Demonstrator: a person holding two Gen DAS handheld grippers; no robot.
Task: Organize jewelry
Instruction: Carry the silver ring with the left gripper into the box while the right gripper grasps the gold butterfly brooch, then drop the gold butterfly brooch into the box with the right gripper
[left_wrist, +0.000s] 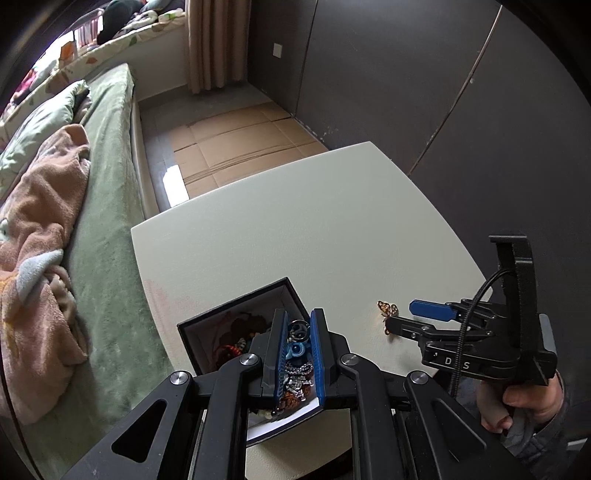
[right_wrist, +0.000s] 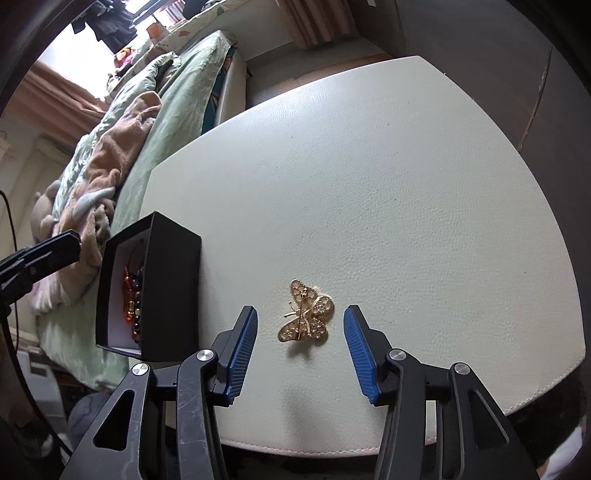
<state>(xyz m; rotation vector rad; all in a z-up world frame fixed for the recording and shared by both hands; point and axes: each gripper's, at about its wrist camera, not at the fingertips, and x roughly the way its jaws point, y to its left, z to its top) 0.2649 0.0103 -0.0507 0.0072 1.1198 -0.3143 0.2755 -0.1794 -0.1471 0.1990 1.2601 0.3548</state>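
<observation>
A gold butterfly brooch (right_wrist: 306, 314) lies pin side up on the white table (right_wrist: 369, 177). My right gripper (right_wrist: 301, 314) stands open just above it, one blue pad on each side, neither touching. A black box (right_wrist: 173, 280) with beads and chains inside stands to the left of the brooch. My left gripper (left_wrist: 298, 322) hovers over the black box (left_wrist: 229, 303), its jaws nearly together on a silver ring with a blue charm (left_wrist: 297, 334). From there the brooch (left_wrist: 388, 313) shows at the right gripper's (left_wrist: 408, 318) tips. In the right wrist view the left gripper's fingers (right_wrist: 55, 248) reach in beyond the box.
A bed with a green cover (left_wrist: 107, 229) and a pink blanket (left_wrist: 40, 229) runs along the table's left side. Flat cardboard (left_wrist: 240, 144) lies on the floor beyond the table (left_wrist: 314, 221). Dark wall panels (left_wrist: 424, 74) stand behind. A hand (left_wrist: 524, 402) holds the right gripper's handle.
</observation>
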